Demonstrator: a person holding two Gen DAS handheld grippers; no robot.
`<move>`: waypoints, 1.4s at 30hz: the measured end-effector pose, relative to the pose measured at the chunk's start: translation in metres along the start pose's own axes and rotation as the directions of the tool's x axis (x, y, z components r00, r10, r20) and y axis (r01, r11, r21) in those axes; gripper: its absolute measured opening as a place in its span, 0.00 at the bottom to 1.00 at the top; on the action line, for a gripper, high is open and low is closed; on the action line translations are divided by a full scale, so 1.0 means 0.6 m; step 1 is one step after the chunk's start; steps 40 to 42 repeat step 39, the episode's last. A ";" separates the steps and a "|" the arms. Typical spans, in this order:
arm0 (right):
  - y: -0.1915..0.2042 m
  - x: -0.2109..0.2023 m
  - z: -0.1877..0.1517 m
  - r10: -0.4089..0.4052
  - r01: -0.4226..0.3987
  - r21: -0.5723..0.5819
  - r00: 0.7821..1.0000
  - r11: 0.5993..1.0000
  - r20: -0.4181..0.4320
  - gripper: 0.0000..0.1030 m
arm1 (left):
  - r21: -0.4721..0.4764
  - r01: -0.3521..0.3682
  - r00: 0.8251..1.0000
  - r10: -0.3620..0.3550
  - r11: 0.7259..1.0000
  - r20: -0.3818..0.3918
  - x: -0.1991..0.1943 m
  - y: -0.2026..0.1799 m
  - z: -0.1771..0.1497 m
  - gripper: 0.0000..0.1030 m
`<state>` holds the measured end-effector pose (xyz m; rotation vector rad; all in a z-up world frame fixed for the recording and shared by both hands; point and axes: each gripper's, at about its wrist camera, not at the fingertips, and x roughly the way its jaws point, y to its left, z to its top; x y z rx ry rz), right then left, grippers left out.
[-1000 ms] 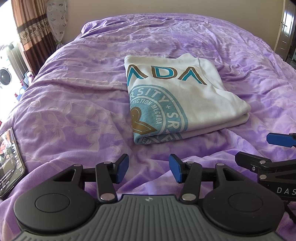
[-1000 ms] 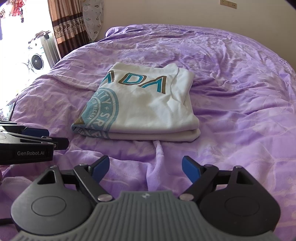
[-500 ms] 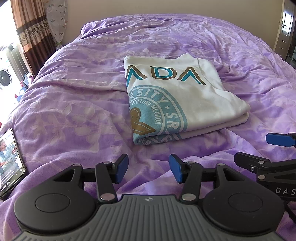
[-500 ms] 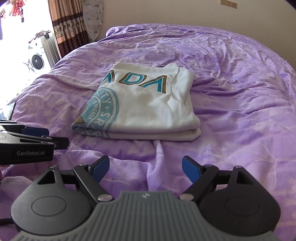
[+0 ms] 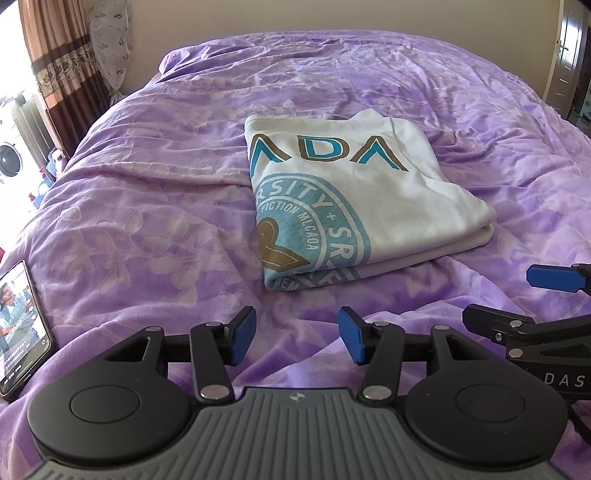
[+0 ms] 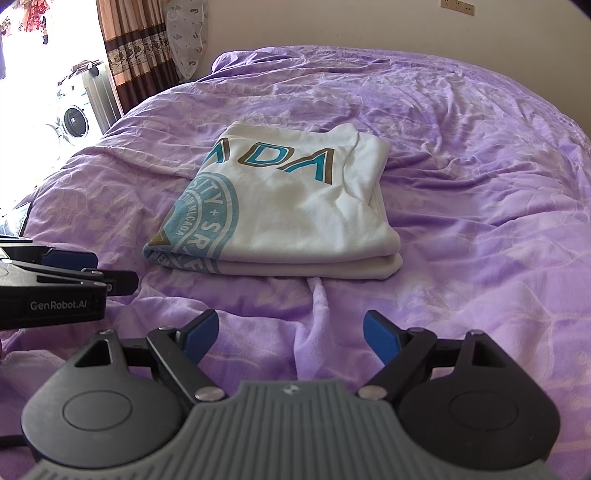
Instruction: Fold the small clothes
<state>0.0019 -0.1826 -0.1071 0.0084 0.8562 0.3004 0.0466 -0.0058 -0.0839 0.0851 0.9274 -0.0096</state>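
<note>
Two open empty grippers, left gripper (image 5: 297, 336), right gripper (image 6: 291, 336), folded T-shirt (image 6: 291, 206) beyond, phone (image 5: 20, 328) screen clear only from left

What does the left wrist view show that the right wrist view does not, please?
Only the left wrist view shows a lit phone lying screen-up on the bedspread at the left edge, and a door at the far right. Only the right wrist view shows a wall socket above the bed and a washing machine by the window. Both show the folded white T-shirt lying on the purple bedspread, brown curtains, and both tongs open and holding nothing: the left tongs and the right tongs.
</note>
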 end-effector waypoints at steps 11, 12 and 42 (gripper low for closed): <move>0.000 0.000 0.001 0.000 0.000 0.000 1.000 1.000 -0.001 0.79 | -0.003 -0.003 1.000 0.003 1.000 0.014 -0.003 -0.002 -0.003 0.59; -0.001 -0.001 0.002 0.000 0.000 0.000 1.000 1.000 -0.001 0.79 | -0.004 -0.004 1.000 0.004 1.000 0.016 -0.004 -0.002 -0.003 0.59; 0.002 0.001 -0.006 0.007 -0.007 0.002 1.000 1.000 -0.009 0.79 | -0.009 -0.013 0.997 0.013 1.000 0.076 -0.021 -0.007 -0.004 0.59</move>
